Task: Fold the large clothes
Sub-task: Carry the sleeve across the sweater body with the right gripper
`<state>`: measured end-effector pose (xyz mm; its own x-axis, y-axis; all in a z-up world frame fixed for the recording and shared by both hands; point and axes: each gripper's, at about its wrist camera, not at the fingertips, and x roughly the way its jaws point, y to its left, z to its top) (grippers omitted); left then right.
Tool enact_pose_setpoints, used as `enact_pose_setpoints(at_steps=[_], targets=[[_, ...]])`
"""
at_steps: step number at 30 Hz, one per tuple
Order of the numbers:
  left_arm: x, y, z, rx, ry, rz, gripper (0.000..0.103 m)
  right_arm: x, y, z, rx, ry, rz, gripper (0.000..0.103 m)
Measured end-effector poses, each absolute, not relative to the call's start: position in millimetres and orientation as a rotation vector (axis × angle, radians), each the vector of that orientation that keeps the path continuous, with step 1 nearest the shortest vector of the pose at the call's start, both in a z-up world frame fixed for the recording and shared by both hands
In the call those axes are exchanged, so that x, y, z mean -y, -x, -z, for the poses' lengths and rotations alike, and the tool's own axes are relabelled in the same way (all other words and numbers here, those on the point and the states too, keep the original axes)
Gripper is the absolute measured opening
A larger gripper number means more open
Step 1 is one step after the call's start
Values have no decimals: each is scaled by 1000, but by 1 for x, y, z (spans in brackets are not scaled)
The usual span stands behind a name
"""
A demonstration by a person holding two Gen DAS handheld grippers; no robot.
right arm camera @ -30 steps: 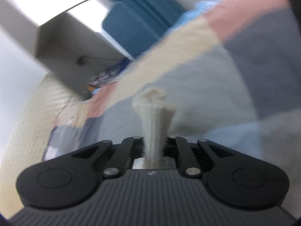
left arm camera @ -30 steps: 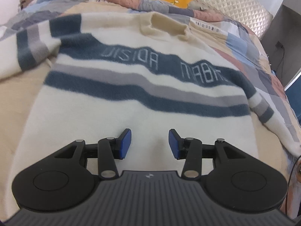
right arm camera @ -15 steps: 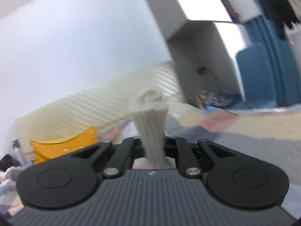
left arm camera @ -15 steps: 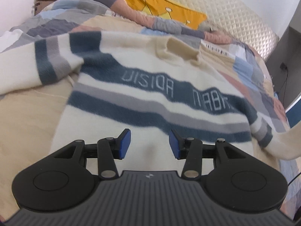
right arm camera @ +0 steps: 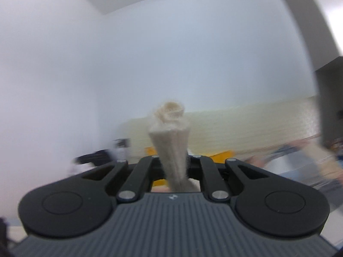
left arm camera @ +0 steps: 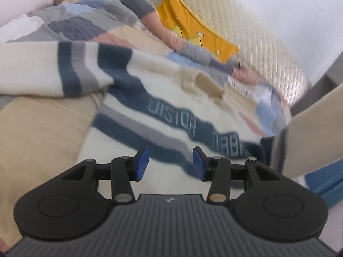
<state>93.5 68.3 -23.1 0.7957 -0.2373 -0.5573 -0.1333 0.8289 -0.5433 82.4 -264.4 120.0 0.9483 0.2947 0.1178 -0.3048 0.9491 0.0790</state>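
Note:
A cream sweater (left arm camera: 163,98) with dark blue and grey stripes and lettering lies spread on the bed, collar away from me. My left gripper (left arm camera: 170,163) is open and empty, hovering just above the sweater's lower body. Its left sleeve (left arm camera: 42,70) stretches out flat to the left. My right gripper (right arm camera: 172,165) is shut on the cream sleeve cuff (right arm camera: 170,132), which sticks up between the fingers. The raised sleeve (left arm camera: 308,128) shows as a taut cream band at the right of the left wrist view.
A patchwork quilt (left arm camera: 70,21) covers the bed. A yellow pillow (left arm camera: 193,30) leans on the quilted cream headboard (left arm camera: 246,38). A grey cabinet (right arm camera: 330,98) and white wall (right arm camera: 150,53) stand behind. A blue object (left arm camera: 325,182) sits low right.
My right gripper has lifted and swung the sleeve cuff up and leftward, now facing the wall and headboard. My left gripper has shifted back and left; the raised sleeve now crosses its right edge.

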Motion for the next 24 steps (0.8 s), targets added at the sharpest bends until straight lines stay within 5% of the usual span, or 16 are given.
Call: enact_pose_setpoints(at_steps=[13,24], targets=[[-154,-81,18,-551,855,19,51,147,-77,-10,-284,165,-577,13],[-164,-90,28,-565,829,30,51,119,-87,68,-591,55,-639,15]])
